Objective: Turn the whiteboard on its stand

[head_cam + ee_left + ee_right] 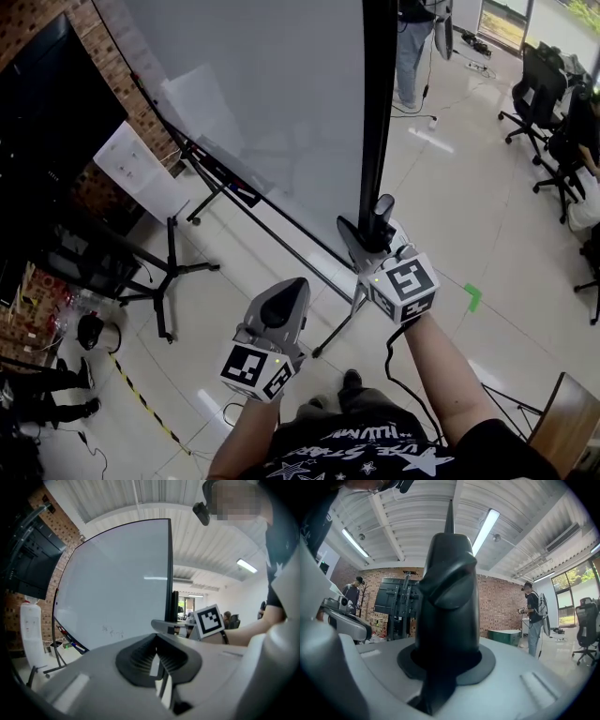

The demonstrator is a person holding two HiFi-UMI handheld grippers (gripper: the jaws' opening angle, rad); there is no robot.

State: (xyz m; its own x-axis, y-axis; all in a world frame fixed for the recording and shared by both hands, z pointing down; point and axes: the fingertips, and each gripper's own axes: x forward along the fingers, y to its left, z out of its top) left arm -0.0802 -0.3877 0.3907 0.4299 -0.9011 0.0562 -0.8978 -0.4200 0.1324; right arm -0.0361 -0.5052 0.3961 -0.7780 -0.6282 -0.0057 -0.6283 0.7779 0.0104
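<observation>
Pale glossy floor tiles (450,216) filled the head view, with a brick wall (47,19) at the upper left and office chairs (534,84) at the upper right. The whiteboard (262,94) stood tall across the upper centre on its black stand (246,204), and its black frame edge (378,94) ran straight down the frame. The right gripper (380,223) was clenched on the lower end of that edge, just right of centre. The left gripper (281,305) hung free below and to the left, apart from the board. A green tape mark (473,297) lay on the floor at the right. In the left gripper view the board's white face filled the left and centre. The left jaws sat at the bottom, drawn together with only a thin slit and nothing between them. The marker cube (209,619) of the right gripper showed right of the board's edge. In the right gripper view the jaws rose as one dark mass at centre, closed on the board's edge, which ran up as a thin spike. A person (533,616) stood at the right before the brick wall.
</observation>
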